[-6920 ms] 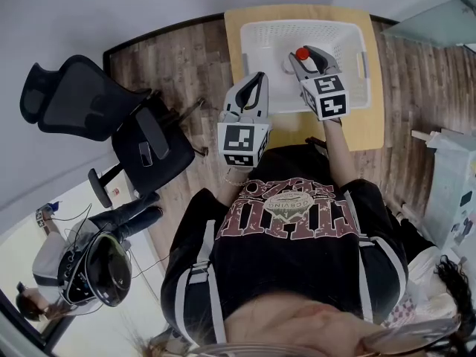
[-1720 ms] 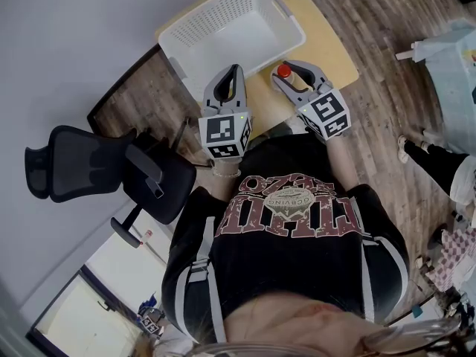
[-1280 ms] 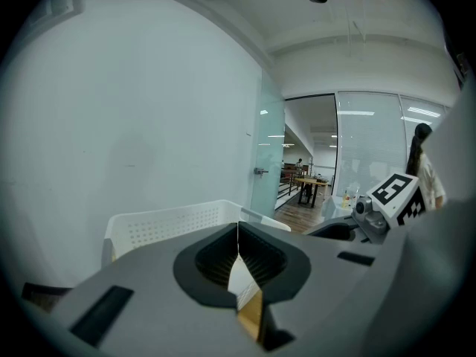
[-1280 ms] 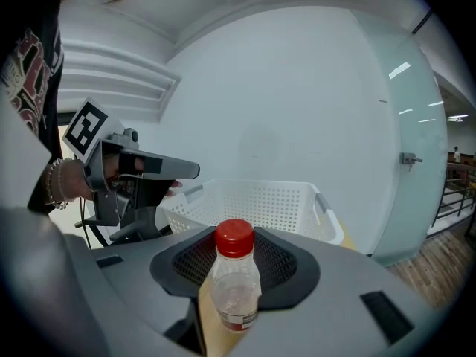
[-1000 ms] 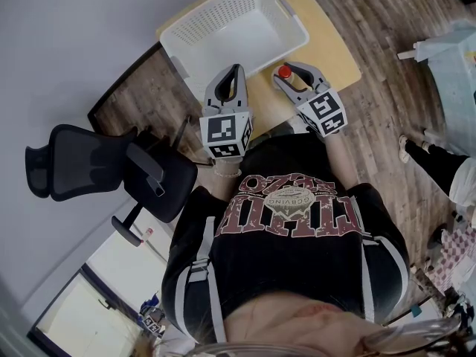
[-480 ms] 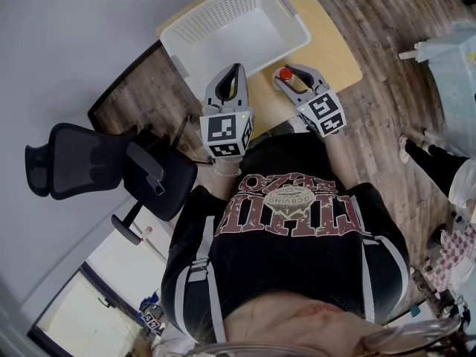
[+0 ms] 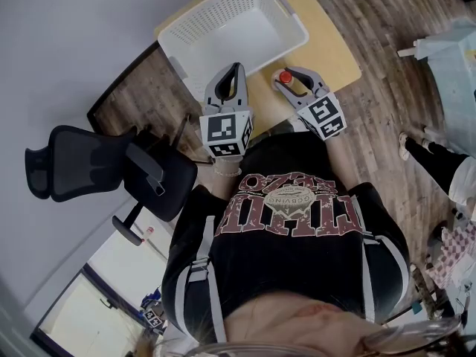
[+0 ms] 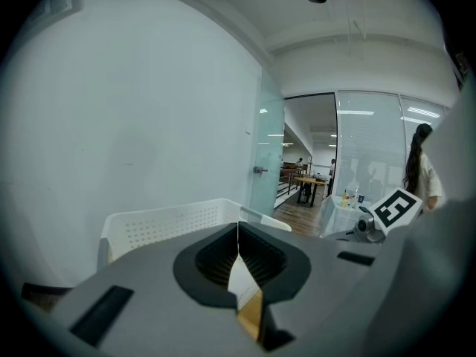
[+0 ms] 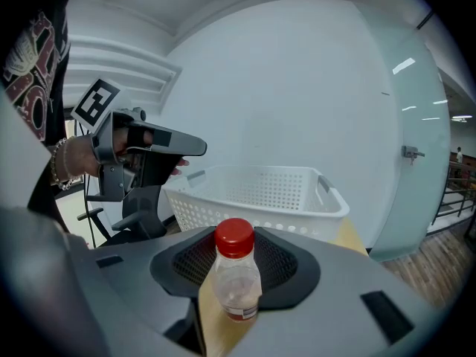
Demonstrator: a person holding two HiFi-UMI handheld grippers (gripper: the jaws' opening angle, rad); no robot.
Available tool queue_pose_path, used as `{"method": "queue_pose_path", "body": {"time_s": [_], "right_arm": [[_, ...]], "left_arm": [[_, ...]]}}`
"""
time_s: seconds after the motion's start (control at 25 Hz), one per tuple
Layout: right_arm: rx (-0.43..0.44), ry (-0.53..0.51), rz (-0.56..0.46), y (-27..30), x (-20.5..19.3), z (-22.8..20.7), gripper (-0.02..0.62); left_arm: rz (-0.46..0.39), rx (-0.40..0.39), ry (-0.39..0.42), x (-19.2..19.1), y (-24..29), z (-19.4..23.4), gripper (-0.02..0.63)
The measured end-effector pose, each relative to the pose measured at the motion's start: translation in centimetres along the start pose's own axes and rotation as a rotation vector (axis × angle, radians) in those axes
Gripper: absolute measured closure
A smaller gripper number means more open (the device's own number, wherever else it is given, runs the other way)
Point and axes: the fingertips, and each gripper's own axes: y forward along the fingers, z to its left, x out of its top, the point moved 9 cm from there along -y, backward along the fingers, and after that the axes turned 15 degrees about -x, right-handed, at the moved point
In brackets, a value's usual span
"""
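My right gripper [image 9: 236,285] is shut on a small clear bottle [image 9: 236,277] with a red cap [image 9: 235,238], held upright. In the head view the right gripper [image 7: 291,80] holds the bottle [image 7: 285,77] over the wooden table [image 7: 331,47], just short of the white perforated basket [image 7: 230,24]. The left gripper [image 7: 232,76] hovers beside it at the table's near left edge. Its jaws are shut with nothing between them in the left gripper view [image 8: 238,235]. The basket [image 9: 260,192] stands beyond the bottle, and nothing shows inside it.
A black office chair [image 7: 97,162] stands on the wooden floor left of the table. The wall runs close behind the basket [image 8: 171,218]. A glass partition and a person stand far off at the right of the left gripper view. A light-coloured unit [image 7: 454,58] is at the right.
Over the last second both grippers have stayed almost still. The right gripper with the bottle has tipped slightly, so the basket sits a little lower in its view.
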Motion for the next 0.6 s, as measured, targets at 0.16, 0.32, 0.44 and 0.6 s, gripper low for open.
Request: {"method": "queue_pose_path", "body": {"time_s": [0.16, 0.32, 0.44, 0.6], "right_arm": [[-0.006, -0.009, 0.009, -0.15, -0.04, 0.24, 0.430], [-0.007, -0.009, 0.012, -0.20, -0.01, 0.30, 0.430], [-0.013, -0.012, 0.011, -0.27, -0.13, 0.34, 0.430], [-0.022, -0.010, 0.002, -0.35, -0.20, 0.36, 0.429]], "left_arm": [[-0.001, -0.001, -0.001, 0.00, 0.07, -0.01, 0.558], [-0.001, -0.002, -0.001, -0.01, 0.10, -0.01, 0.558], [0.000, -0.002, -0.002, -0.04, 0.11, 0.02, 0.558], [0.002, -0.006, 0.000, -0.04, 0.22, -0.04, 0.558]]}}
